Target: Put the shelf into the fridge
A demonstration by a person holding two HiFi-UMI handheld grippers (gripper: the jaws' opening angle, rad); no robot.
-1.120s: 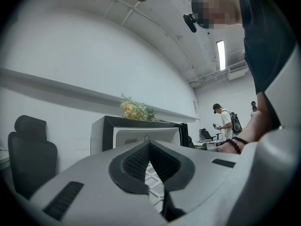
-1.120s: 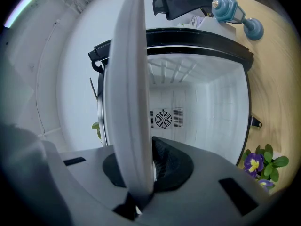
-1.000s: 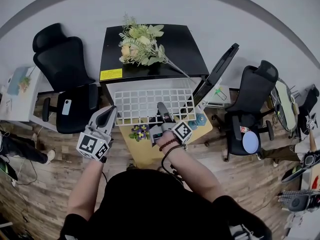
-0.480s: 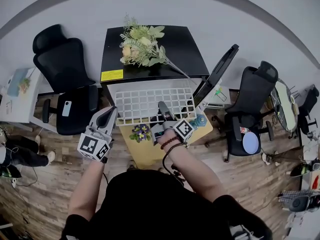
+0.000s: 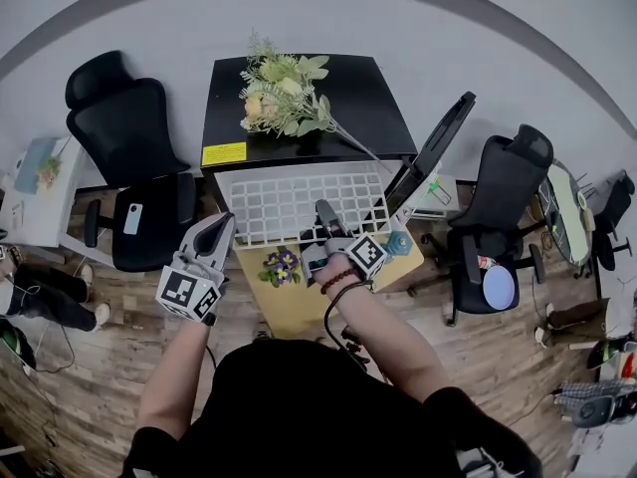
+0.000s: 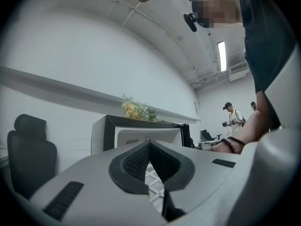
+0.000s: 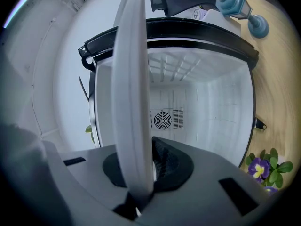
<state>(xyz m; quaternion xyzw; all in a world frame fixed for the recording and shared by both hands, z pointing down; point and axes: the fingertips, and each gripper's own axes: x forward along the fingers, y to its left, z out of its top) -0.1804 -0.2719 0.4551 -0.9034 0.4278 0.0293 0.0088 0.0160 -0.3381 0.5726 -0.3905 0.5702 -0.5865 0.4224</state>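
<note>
Right gripper (image 5: 324,215): fingers clamped on the shelf (image 5: 289,202) edge.
Shelf: level, at the open fridge (image 5: 368,98) mouth.
Left gripper (image 5: 221,223): fingers together, empty.

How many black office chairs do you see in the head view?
2. The left chair stands left of the fridge; the right chair stands beyond its open door. A dark shape at the far right edge may be a third.

One fridge (image 5: 378,98), one shelf (image 5: 289,202) (white grid), two tools (image 5: 221,220) (image 5: 321,207).
</note>
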